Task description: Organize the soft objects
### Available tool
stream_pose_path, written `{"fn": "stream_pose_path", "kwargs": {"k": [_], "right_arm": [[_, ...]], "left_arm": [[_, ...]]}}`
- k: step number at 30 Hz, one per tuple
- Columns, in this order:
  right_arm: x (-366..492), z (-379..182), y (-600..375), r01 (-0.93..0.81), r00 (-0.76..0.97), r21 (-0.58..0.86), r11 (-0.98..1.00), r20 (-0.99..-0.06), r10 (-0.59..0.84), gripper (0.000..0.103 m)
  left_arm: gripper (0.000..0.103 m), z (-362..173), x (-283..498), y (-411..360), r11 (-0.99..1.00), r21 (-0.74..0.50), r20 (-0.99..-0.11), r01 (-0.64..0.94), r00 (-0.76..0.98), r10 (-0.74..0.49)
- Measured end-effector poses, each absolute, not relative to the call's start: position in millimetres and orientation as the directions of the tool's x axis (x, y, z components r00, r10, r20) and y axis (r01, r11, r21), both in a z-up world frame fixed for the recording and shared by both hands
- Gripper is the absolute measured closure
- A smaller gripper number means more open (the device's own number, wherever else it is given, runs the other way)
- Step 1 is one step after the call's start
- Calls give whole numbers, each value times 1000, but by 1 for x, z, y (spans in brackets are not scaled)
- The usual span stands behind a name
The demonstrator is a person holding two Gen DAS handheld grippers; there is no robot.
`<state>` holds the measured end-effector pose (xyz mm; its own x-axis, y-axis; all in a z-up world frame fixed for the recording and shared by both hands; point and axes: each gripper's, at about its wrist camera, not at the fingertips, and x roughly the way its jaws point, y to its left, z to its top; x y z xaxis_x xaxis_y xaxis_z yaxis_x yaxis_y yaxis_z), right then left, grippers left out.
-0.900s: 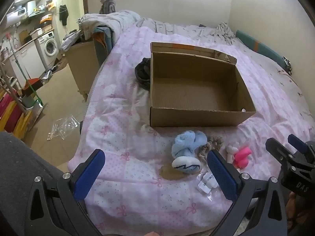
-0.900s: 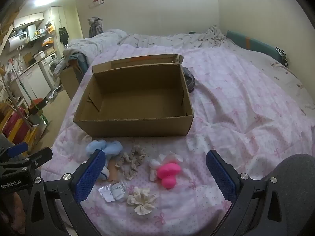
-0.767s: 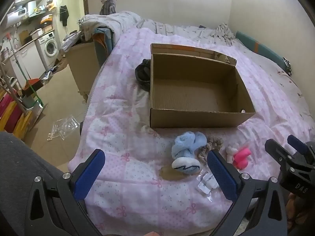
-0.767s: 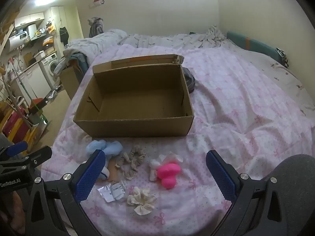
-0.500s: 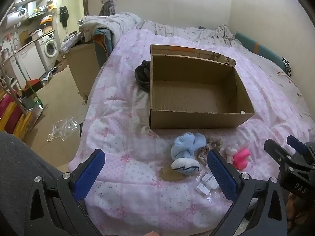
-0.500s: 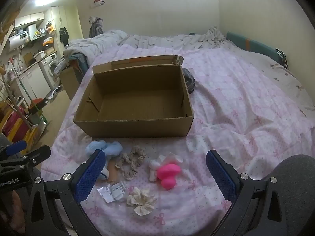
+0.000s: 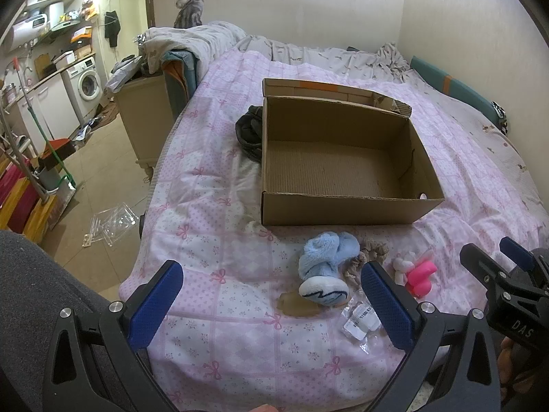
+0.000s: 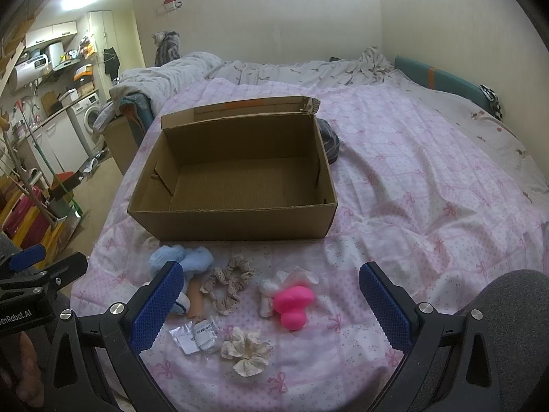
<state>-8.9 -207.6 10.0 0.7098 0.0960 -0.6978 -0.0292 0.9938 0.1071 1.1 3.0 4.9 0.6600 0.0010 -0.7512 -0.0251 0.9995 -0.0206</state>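
Observation:
An open cardboard box [image 7: 346,211] [image 8: 233,226] stands empty on the pink bedspread. In front of it lie a blue plush toy [image 7: 326,262] [image 8: 195,259], a beige lace scrunchie [image 8: 228,283] [image 7: 372,252], a pink soft toy [image 8: 293,305] [image 7: 420,274] beside a white cloth piece [image 8: 269,292], a cream scrunchie [image 8: 247,352] and small clear packets [image 8: 197,336] [image 7: 360,317]. My left gripper [image 7: 271,305] hovers open near the bed's front edge, left of the blue toy. My right gripper [image 8: 271,305] hovers open above the pink toy and scrunchies. Neither holds anything.
A dark garment [image 7: 248,134] lies behind the box's left side. Rumpled grey bedding [image 8: 274,68] covers the far end of the bed. A cat [image 7: 188,12] sits on the pile at the far left. The floor [image 7: 99,185] left of the bed holds clear plastic pieces [image 7: 113,225].
Both views have shifted only slightly; the box and toys sit a little lower in the left wrist view. Nothing was taken hold of or let go.

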Motion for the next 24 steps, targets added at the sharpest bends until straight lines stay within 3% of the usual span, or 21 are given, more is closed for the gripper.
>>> {"fn": "stream_pose_path", "kwargs": {"k": [24], "right_arm": [[-9,11,-208,-30,712,107,994,-695,97,0]], "left_arm": [[0,9,0,6,999,-27,-751,-39,661,6]]}}
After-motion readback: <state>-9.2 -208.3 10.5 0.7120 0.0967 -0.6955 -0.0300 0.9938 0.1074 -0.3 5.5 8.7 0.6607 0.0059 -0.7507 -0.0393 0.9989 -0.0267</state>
